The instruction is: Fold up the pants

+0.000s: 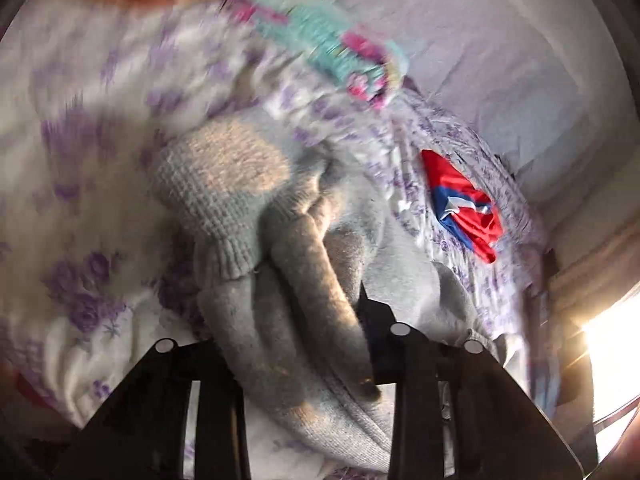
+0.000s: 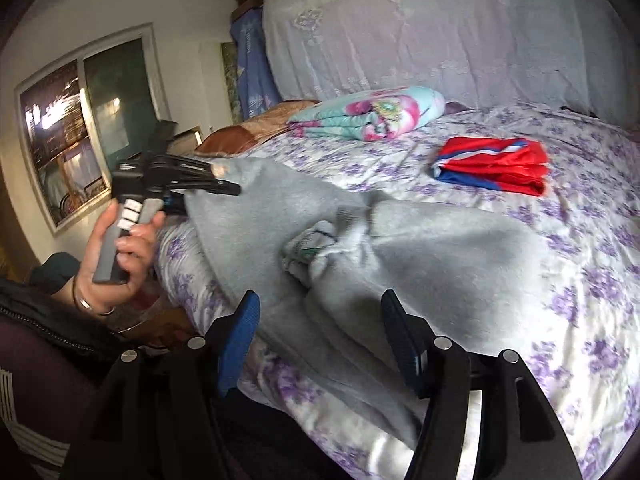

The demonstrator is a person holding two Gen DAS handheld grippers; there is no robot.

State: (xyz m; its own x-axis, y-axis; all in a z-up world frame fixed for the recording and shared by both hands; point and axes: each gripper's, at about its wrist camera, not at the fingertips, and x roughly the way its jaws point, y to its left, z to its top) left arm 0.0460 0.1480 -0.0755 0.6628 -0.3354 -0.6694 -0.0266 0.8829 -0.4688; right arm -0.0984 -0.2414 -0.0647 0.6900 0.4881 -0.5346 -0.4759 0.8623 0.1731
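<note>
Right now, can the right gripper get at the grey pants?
Probably yes. The right gripper is open, with the grey pants spread directly ahead of its fingers, nothing between. The left gripper holds their far edge.

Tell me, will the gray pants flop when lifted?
Probably floppy: the pants lie creased and bunched on the bed. Likely grippy, not slippery, since the knit looks fuzzy where the left gripper holds it.

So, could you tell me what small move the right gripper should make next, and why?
Probably lower the open right gripper onto the grey pants and close: the left gripper seems to grip their far edge, while the near part lies loose, unfolded.
</note>
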